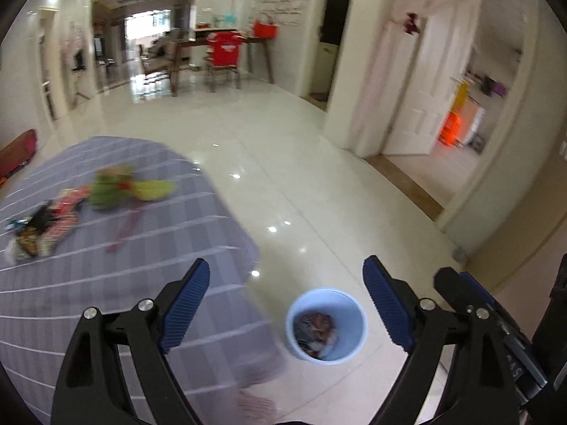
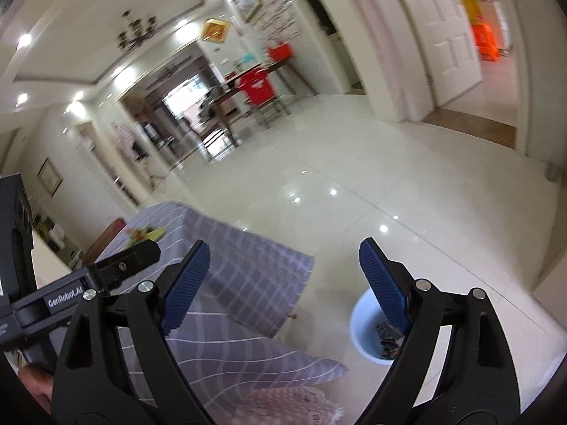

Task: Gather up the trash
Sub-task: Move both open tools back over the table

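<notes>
Both grippers are held side by side above the floor, angled downward past the table edge. The left gripper (image 1: 286,283) has its jaws spread wide with nothing between them; below it on the pale tiles stands the light blue bin (image 1: 326,326), already holding crumpled wrappers. The right gripper (image 2: 284,265) is likewise wide and empty, its right finger partly covering the bin (image 2: 365,322). More trash (image 1: 46,219), blurred but apparently wrappers and green scraps, lies on the grey striped tablecloth (image 1: 106,290), well apart from both grippers.
</notes>
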A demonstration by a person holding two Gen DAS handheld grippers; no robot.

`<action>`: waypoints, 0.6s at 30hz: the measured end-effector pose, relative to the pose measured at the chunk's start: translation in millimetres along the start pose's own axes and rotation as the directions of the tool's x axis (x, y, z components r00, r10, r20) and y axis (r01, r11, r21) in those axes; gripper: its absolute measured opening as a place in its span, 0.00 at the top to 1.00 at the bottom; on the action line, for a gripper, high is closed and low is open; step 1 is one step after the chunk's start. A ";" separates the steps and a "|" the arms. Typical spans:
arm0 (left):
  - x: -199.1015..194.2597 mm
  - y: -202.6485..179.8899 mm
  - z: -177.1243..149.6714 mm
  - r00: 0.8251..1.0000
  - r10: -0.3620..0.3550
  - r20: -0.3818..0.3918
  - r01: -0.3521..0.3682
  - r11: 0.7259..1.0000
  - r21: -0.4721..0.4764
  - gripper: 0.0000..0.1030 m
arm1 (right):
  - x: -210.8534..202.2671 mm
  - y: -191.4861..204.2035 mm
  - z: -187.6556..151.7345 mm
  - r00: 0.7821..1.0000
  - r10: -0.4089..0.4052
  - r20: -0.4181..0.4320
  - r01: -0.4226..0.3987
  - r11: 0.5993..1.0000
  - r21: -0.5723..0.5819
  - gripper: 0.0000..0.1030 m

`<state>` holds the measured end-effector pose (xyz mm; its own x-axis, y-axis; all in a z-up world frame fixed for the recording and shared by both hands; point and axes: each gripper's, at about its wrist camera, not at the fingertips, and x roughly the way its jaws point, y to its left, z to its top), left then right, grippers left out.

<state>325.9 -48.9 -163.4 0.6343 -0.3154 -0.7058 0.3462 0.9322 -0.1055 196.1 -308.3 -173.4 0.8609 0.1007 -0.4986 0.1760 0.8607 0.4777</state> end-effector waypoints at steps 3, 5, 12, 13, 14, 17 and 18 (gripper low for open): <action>-9.1 45.7 6.1 0.999 0.051 0.004 -0.051 0.998 -0.042 0.16 | 17.7 32.1 -1.3 0.998 0.041 -0.040 -0.043 0.998 -0.055 0.18; -13.1 83.5 9.3 0.998 0.067 -0.004 -0.067 0.993 -0.095 0.16 | 34.7 55.6 -2.5 0.995 0.069 -0.076 -0.075 0.993 -0.092 0.18; -6.8 186.4 8.1 0.989 0.149 -0.022 -0.150 0.978 -0.144 0.22 | 91.9 117.1 -10.3 0.976 0.100 -0.195 -0.136 0.974 -0.183 0.18; -2.8 199.7 8.8 0.988 0.152 -0.032 -0.155 0.977 -0.150 0.27 | 103.4 128.7 -10.2 0.973 0.103 -0.209 -0.145 0.969 -0.199 0.18; 0.0 207.8 8.7 0.987 0.154 -0.039 -0.158 0.976 -0.150 0.32 | 109.7 135.6 -10.3 0.970 0.105 -0.219 -0.152 0.967 -0.206 0.18; 13.2 227.1 8.8 0.985 0.160 -0.058 -0.166 0.979 -0.118 0.39 | 132.3 159.4 -9.9 0.963 0.112 -0.243 -0.172 0.955 -0.242 0.18; 16.0 230.3 8.7 0.984 0.165 -0.062 -0.170 0.980 -0.099 0.39 | 141.9 169.7 -8.6 0.960 0.115 -0.255 -0.183 0.948 -0.259 0.18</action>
<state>421.8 159.2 -193.0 0.6389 -0.1459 -0.7553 0.1629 0.9852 -0.0525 344.1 -143.7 -169.4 0.7252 0.3229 -0.6081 -0.1140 0.9273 0.3564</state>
